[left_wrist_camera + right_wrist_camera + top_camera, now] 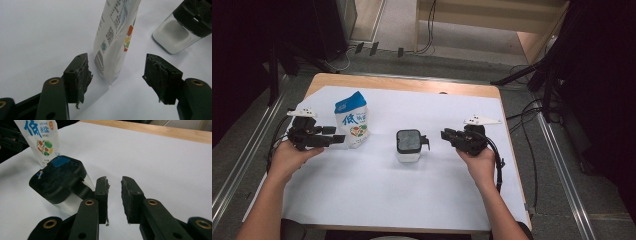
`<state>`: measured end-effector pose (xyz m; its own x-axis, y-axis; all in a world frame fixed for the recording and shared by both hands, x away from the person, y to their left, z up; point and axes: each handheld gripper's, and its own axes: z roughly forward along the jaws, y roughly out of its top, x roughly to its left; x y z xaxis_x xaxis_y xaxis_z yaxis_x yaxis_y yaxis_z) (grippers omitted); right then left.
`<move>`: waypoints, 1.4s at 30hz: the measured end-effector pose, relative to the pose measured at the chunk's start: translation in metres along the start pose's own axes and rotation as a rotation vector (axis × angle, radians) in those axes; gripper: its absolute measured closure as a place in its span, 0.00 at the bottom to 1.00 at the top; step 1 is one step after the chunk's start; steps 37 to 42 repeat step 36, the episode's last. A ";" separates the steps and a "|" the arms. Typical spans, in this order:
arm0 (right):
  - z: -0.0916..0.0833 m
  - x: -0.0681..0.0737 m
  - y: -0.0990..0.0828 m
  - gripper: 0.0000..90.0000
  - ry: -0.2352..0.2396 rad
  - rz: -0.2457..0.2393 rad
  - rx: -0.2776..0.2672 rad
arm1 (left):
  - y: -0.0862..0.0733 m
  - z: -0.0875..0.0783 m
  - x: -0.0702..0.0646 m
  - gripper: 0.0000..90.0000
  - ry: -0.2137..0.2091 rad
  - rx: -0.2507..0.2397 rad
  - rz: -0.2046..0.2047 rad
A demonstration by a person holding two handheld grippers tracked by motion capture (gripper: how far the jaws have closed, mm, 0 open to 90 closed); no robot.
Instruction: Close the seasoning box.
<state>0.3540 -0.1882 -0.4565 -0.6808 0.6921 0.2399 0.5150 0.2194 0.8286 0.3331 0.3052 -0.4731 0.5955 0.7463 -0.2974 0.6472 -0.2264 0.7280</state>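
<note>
A white pouch with a blue top and printed vegetables (352, 120) stands upright on the white sheet at the left. My left gripper (339, 135) is level beside it and open. In the left gripper view its jaws (117, 61) stand wide on either side of the pouch's (117, 30) lower edge, and the pads do not touch it. A clear jar with a black lid and white contents (408, 145) sits mid-table. My right gripper (444, 134) is just right of the jar (60, 180). Its jaws (115, 182) stand a narrow gap apart with nothing between them.
A white paper sheet (412, 195) covers most of the wooden table (402, 82). Cables run across the floor beyond the table's far edge (427, 47) and along its right side (532, 150). Dark stands are at the back left and right.
</note>
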 end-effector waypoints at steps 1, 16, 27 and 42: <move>-0.001 -0.001 -0.001 0.84 -0.006 0.003 -0.002 | 0.000 0.000 0.000 0.41 0.006 -0.003 0.001; -0.025 -0.025 -0.022 0.75 -0.095 0.029 -0.005 | -0.010 -0.001 0.001 0.42 0.023 0.003 -0.002; -0.038 -0.040 -0.038 0.72 -0.140 0.069 -0.012 | -0.010 0.001 0.002 0.42 0.023 0.003 0.007; -0.037 -0.039 -0.040 0.71 -0.139 0.057 -0.013 | -0.009 0.002 0.003 0.42 0.021 -0.007 0.003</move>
